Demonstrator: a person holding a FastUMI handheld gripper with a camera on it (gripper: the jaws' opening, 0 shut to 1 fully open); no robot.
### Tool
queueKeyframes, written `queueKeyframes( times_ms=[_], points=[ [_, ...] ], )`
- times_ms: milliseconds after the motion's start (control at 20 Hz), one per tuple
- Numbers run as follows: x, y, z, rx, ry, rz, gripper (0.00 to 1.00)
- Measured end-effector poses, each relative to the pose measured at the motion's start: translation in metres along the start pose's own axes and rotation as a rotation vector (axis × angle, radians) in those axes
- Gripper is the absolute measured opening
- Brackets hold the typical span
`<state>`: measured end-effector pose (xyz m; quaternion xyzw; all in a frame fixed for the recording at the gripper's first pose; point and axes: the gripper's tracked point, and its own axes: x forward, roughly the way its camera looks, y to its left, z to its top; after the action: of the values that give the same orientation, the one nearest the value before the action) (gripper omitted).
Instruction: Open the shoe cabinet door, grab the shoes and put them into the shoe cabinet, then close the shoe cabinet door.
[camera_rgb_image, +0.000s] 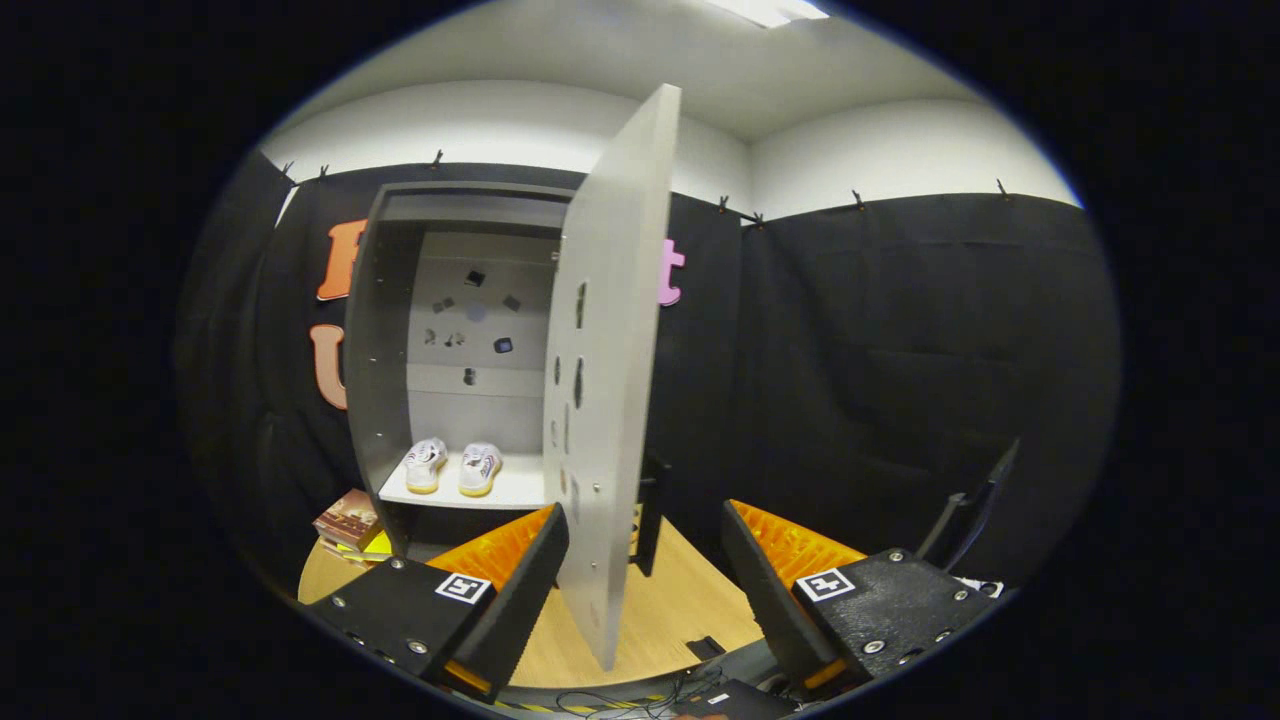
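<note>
Gripper view: claw (640, 570) is gaping wide, holding nothing.
Door (610, 370): is standing open edge-on, between the fingers.
Shoes (452, 467): are sitting inside the cabinet (385, 330).

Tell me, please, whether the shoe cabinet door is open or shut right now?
Open. The door stands swung out edge-on between the open gripper fingers, baring the cabinet shelf where the shoes sit.

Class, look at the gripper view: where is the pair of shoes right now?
The white shoes sit side by side on the shoe cabinet's bottom shelf, behind the open door, beyond the gripper and its open jaws.
</note>
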<state>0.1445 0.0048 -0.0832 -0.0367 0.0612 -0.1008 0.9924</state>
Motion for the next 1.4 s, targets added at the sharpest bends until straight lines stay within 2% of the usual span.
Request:
queueKeyframes(
  times_ms=[200,400,650,750,900,1100,1400],
  points=[
    [0.014,-0.037,-0.001,0.044,0.013,-0.078,0.95],
    [0.041,-0.044,-0.009,0.061,0.030,-0.097,0.95],
    [0.072,-0.030,-0.017,0.085,0.060,-0.081,0.96],
    [0.079,-0.035,-0.013,0.077,0.040,-0.107,0.93],
    [0.075,-0.029,-0.006,0.055,0.023,-0.124,0.92],
    [0.069,-0.023,0.006,-0.061,-0.004,-0.158,0.89],
    [0.058,-0.009,0.005,-0.022,0.000,-0.164,0.87]
  ],
)
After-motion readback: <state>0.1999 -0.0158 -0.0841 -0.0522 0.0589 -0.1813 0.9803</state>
